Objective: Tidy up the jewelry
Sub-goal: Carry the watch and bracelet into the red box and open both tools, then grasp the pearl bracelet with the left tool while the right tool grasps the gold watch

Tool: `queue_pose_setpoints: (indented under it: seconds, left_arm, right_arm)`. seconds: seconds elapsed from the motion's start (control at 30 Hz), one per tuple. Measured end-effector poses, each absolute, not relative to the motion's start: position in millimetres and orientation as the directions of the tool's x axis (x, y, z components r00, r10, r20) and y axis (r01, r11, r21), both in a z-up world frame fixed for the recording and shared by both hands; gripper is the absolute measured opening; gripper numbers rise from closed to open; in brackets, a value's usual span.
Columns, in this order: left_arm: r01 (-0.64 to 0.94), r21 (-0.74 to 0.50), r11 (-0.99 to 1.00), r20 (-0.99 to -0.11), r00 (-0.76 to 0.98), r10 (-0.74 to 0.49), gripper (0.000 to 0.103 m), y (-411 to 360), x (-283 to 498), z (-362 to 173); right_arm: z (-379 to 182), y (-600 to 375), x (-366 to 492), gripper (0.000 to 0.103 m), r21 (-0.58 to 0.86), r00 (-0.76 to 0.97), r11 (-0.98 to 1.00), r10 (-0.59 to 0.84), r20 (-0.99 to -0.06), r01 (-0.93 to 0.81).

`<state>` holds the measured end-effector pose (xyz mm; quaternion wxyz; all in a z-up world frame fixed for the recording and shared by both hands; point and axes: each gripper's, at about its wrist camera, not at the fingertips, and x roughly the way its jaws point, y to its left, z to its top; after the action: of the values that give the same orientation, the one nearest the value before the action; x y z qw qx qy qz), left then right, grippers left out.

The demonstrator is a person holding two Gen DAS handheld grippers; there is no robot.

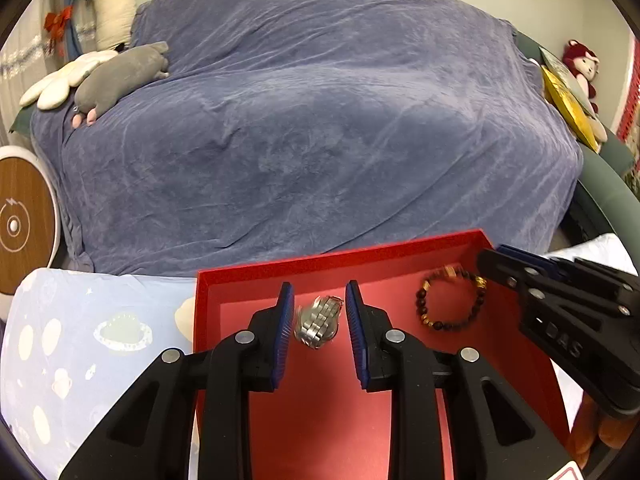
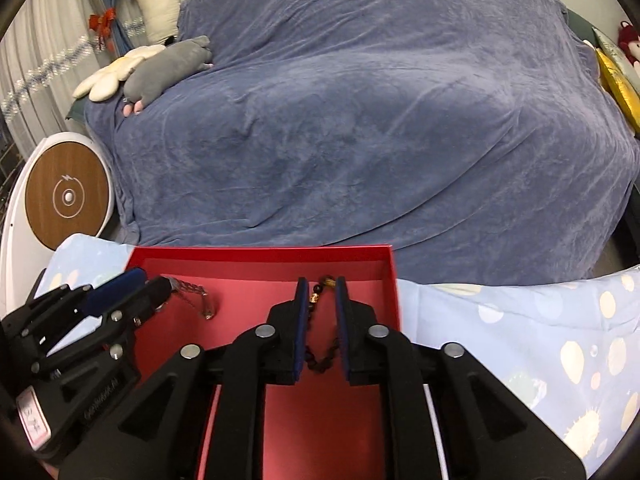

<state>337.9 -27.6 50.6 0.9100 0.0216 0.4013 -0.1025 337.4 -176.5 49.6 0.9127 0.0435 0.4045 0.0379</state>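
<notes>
A red tray (image 1: 280, 272) lies on a pale blue patterned sheet. A silver metal watch (image 1: 320, 322) lies in it, between the fingers of my left gripper (image 1: 319, 292), which is open around it without touching. A brown and gold bead bracelet (image 1: 450, 300) lies to the right in the tray. In the right wrist view my right gripper (image 2: 323, 286) is open over the bracelet (image 2: 320, 354), with beads between its pads. The red tray (image 2: 260, 254) and the watch (image 2: 196, 296) show there, with the left gripper (image 2: 140, 284) over the watch.
A bed with a blue-grey blanket (image 1: 320, 120) lies beyond the tray. Plush toys (image 1: 120, 76) sit at its far left. A round wooden-topped device (image 1: 24, 224) stands at the left. A yellow cushion (image 1: 568, 108) and a red doll (image 1: 582, 64) are at the right.
</notes>
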Motion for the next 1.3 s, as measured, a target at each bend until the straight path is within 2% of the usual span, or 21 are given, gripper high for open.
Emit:
queue_pose_setpoints:
  seconds: [0.07, 0.1, 0.2, 0.27, 0.33, 0.43, 0.6, 0.8, 0.93, 1.07, 1.3]
  left_arm:
    - [0.179, -0.066, 0.982, -0.733, 0.659, -0.17, 0.027, -21.1, 340.1, 54.7]
    - [0.167, -0.077, 0.983, -0.732, 0.66, -0.169, 0.035, -17.8, 338.2, 58.6]
    - [0.158, -0.099, 0.982, -0.71, 0.681, -0.181, 0.039, -6.5, 318.9, 75.5]
    - [0.158, -0.085, 0.984, -0.694, 0.699, -0.172, 0.041, 0.2, 294.1, 87.7]
    - [0.163, -0.046, 0.986, -0.679, 0.719, -0.151, 0.049, 4.2, 264.4, 97.4]
    - [0.171, -0.031, 0.985, -0.675, 0.723, -0.147, 0.056, 12.9, 216.7, 106.5]
    - [0.185, -0.056, 0.981, -0.721, 0.672, -0.167, 0.058, 25.1, 147.5, 98.4]
    - [0.126, -0.054, 0.991, -0.771, 0.625, -0.122, 0.06, 29.6, 88.6, 63.1]
    - [0.114, -0.05, 0.992, -0.799, 0.592, -0.109, 0.06, 32.8, 73.3, 39.2]
    - [0.104, -0.056, 0.993, -0.804, 0.585, -0.107, 0.06, 39.0, 76.8, 29.2]
    - [0.093, -0.081, 0.992, -0.824, 0.554, -0.119, 0.06, 50.4, 84.5, 14.6]
  right_arm:
    - [56.8, -179.7, 324.2, 0.028, 0.096, 0.699, 0.995, 0.092, -0.709, -0.033]
    - [61.4, -181.0, 315.4, 0.03, 0.091, 0.711, 0.995, 0.09, -0.697, -0.037]
    - [74.8, -187.7, 286.4, 0.036, 0.103, 0.726, 0.993, 0.111, -0.678, -0.056]
    - [85.4, -190.6, 255.6, 0.042, 0.105, 0.736, 0.992, 0.12, -0.666, -0.068]
    - [93.2, -192.7, 222.9, 0.047, 0.111, 0.738, 0.991, 0.132, -0.662, -0.078]
    - [99.3, -196.4, 175.7, 0.047, 0.128, 0.727, 0.988, 0.153, -0.669, -0.091]
    - [97.6, -198.0, 112.5, 0.047, 0.152, 0.702, 0.986, 0.16, -0.694, -0.074]
    - [67.3, -199.6, 69.6, 0.047, 0.215, 0.663, 0.976, 0.178, -0.727, -0.026]
    - [45.2, -186.8, 68.4, 0.047, 0.16, 0.634, 0.986, 0.151, -0.759, -0.043]
    - [25.2, -174.1, 79.5, 0.047, 0.174, 0.601, 0.982, 0.183, -0.778, -0.073]
    - [-4.0, -140.5, 99.8, 0.045, 0.118, 0.56, 0.984, 0.174, -0.81, -0.134]
